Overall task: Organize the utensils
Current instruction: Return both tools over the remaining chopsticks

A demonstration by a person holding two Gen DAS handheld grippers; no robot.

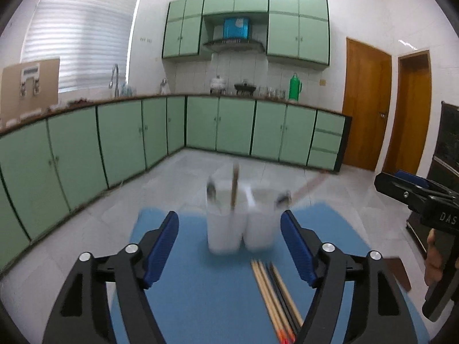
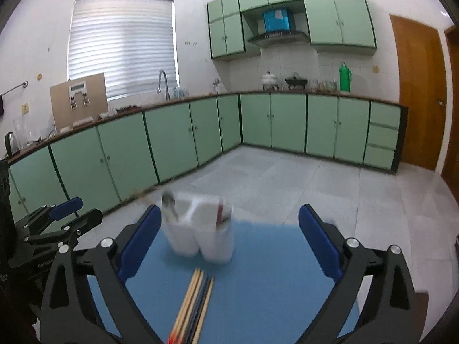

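Two holders: white utensil cups point(image 1: 241, 220), touching, on the blue mat point(image 1: 200, 301)
Chopsticks point(image 1: 275, 295): five or so — before the cups
Left gripper point(image 1: 229, 246): spread, empty
Right gripper point(image 2: 229, 243): spread, empty

Chopsticks point(image 1: 275, 292) wood; holder point(image 1: 241, 220) white plastic; mat point(image 1: 200, 286) matt blue.

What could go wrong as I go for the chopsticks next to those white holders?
The chopsticks lie bunched side by side on the blue mat, so open jaws may catch several or scatter them. The white holders stand just beyond the tips, already holding utensils; a forward push might tip them. Both views are blurred, so alignment is uncertain.
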